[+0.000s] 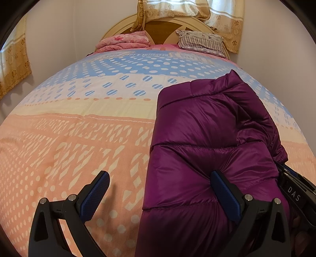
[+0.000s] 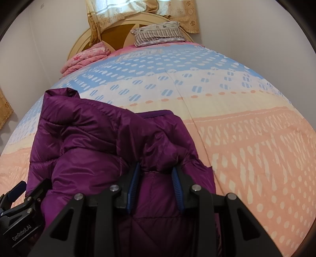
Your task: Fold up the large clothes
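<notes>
A purple puffer jacket (image 1: 207, 138) lies partly folded on the bed, its sleeve and collar bunched on top. My left gripper (image 1: 159, 175) stands open wide over the jacket's left edge. One blue pad (image 1: 225, 191) rests against the quilted fabric, the other hangs above the bedcover. In the right wrist view the jacket (image 2: 88, 138) fills the lower left, and my right gripper (image 2: 156, 168) is shut on a fold of its near edge, fabric pinched between both blue pads. Each gripper shows in the other's view: the right gripper (image 1: 296, 189) and the left gripper (image 2: 19, 207).
The bedcover (image 1: 79, 128) is patterned in peach, cream and blue. At the headboard (image 1: 164, 29) lie a folded pink quilt (image 1: 122, 41) and a striped pillow (image 1: 201, 41). Gold curtains (image 1: 217, 13) hang behind. Walls stand close on both sides.
</notes>
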`<state>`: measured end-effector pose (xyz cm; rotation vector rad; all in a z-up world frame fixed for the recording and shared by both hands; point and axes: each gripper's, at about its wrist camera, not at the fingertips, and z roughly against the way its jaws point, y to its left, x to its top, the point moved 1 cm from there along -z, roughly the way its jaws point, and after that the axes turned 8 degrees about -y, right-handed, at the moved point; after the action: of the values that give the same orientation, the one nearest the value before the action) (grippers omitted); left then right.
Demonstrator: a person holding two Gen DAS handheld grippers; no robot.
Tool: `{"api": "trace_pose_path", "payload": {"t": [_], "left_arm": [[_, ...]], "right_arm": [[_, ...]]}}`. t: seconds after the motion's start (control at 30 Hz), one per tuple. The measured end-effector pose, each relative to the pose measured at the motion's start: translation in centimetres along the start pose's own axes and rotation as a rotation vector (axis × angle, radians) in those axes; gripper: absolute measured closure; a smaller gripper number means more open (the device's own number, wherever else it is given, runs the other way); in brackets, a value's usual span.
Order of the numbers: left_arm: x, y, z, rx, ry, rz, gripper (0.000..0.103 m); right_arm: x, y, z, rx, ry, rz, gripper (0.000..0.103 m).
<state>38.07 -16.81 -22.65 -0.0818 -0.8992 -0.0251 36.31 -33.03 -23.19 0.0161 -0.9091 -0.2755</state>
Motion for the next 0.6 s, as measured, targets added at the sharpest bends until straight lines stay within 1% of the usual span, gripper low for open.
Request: {"api": "trace_pose_path", "payload": {"t": [0.27,0.37,0.4,0.43,0.47,0.5,0.57,0.6], "left_arm": [[0.0,0.0,-0.1,-0.003,0.004,0.002,0.001],[0.3,0.8,0.6,-0.051,0.034,-0.003,0.001],[0.4,1.7,1.7,-0.066,0.034,0.008,0.001],[0.4,2.5,2.7,-0.07,0.018,0.022,0.001],[0.3,3.1,3.6,-0.078,0.006,0.029,0.001],[0.1,3.8,4.6,-0.097,-0.009,0.038,0.001],[-0.4,5.0,5.6,-0.121,-0.024,0.049,0.001],[-0.7,5.3,5.6,-0.128,-0.017,0.054,0.001]], "right_arm": [[0.0,0.0,-0.1,-0.003,0.001,0.003,0.068],[0.2,-0.1,0.1,0.006,0.009,0.006,0.068],[0.4,-0.2,0.7,0.017,0.001,0.012,0.066],[0.6,-0.3,1.6,0.029,-0.019,0.011,0.063],[0.7,-0.6,2.9,0.038,-0.056,0.007,0.053],[0.8,-1.1,4.6,0.031,-0.107,0.007,0.037],[0.7,-2.3,6.4,-0.008,-0.151,0.003,0.02],[0.6,-2.7,6.5,-0.019,-0.144,0.006,0.018]]}}
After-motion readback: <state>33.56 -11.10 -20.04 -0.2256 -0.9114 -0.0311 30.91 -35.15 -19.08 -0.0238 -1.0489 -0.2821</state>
